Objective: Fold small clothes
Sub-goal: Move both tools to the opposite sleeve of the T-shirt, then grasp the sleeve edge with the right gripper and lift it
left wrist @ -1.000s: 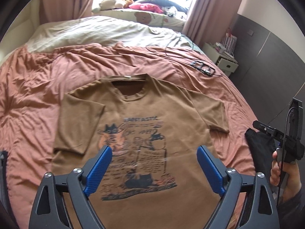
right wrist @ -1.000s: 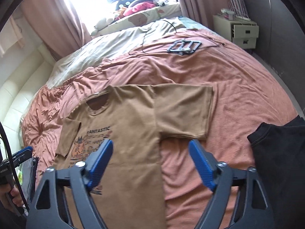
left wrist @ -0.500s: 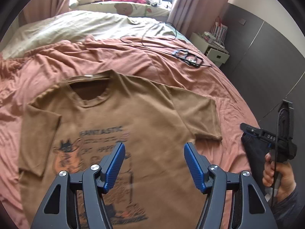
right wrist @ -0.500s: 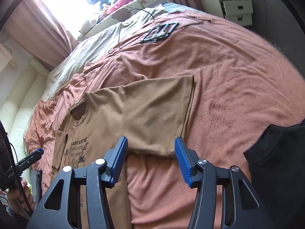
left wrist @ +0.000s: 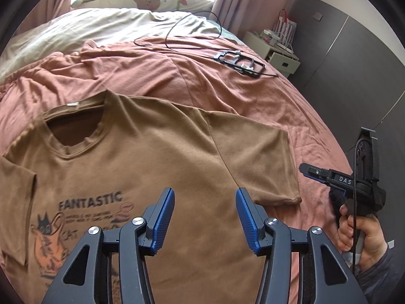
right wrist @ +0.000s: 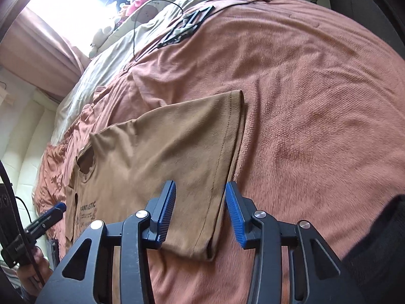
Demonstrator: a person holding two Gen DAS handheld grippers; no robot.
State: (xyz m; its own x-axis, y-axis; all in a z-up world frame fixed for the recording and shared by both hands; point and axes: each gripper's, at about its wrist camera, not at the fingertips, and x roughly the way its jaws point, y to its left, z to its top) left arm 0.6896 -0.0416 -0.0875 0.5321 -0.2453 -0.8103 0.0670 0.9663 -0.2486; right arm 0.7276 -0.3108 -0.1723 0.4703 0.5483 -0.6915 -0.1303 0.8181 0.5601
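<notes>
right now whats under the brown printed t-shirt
The brown printed t-shirt lies flat on a wrinkled rust-pink bed cover, which shows all around its edges. Whatever sits directly beneath the shirt is covered and cannot be seen.

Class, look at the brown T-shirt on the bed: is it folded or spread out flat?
Spread out flat. The T-shirt lies face up on the bedspread, print and neckline showing, its sleeve stretched out sideways, nothing turned over.
</notes>
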